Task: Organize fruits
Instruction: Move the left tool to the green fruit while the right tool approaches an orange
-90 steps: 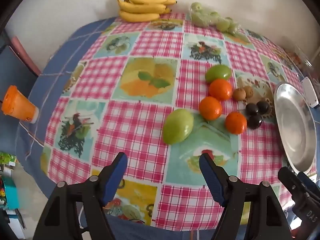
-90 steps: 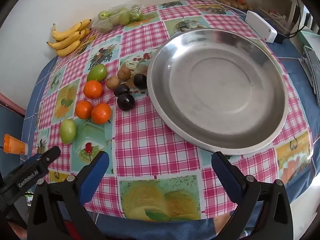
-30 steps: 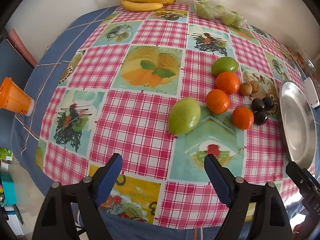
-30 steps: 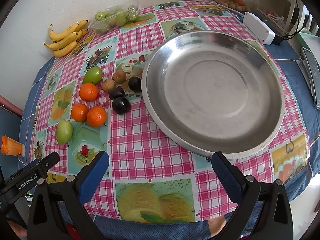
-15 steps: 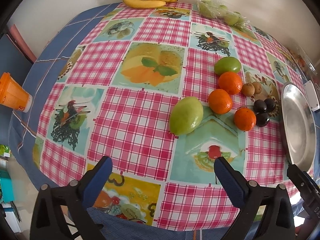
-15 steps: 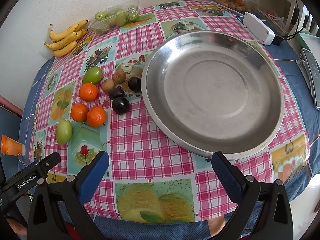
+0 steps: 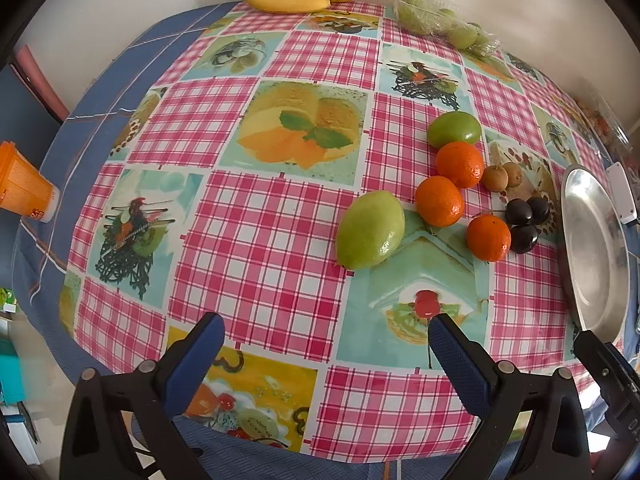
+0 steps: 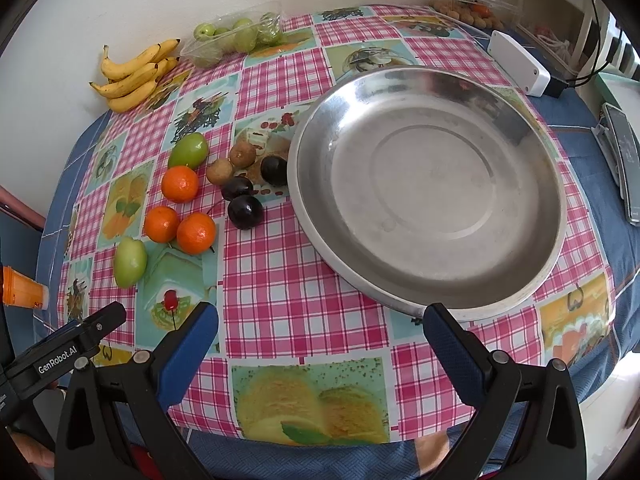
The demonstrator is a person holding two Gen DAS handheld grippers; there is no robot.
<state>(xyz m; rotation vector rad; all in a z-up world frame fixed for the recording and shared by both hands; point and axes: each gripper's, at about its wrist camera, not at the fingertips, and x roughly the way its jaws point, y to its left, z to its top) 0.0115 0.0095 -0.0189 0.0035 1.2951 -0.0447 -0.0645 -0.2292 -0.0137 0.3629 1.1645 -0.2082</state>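
The left claw [image 7: 326, 330] had spread wider and moved closer to the green fruit [image 7: 370, 230] at 12 o'clock, ready to grab it.

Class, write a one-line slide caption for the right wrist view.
Open right gripper faces an empty steel dish, loose fruit beside it.

The only clearly legible text is "GenRobot.AI", printed in white along the black arm of the left gripper [image 8: 68, 350], which shows at about eight o'clock in the right wrist view. In the left wrist view the orange cup [image 7: 22, 188], at roughly nine o'clock, carries some red lettering on its white base band, but it is too small and blurred to read. The patterned tablecloth [image 7: 256, 236] shows fruit and dessert pictures without readable words.
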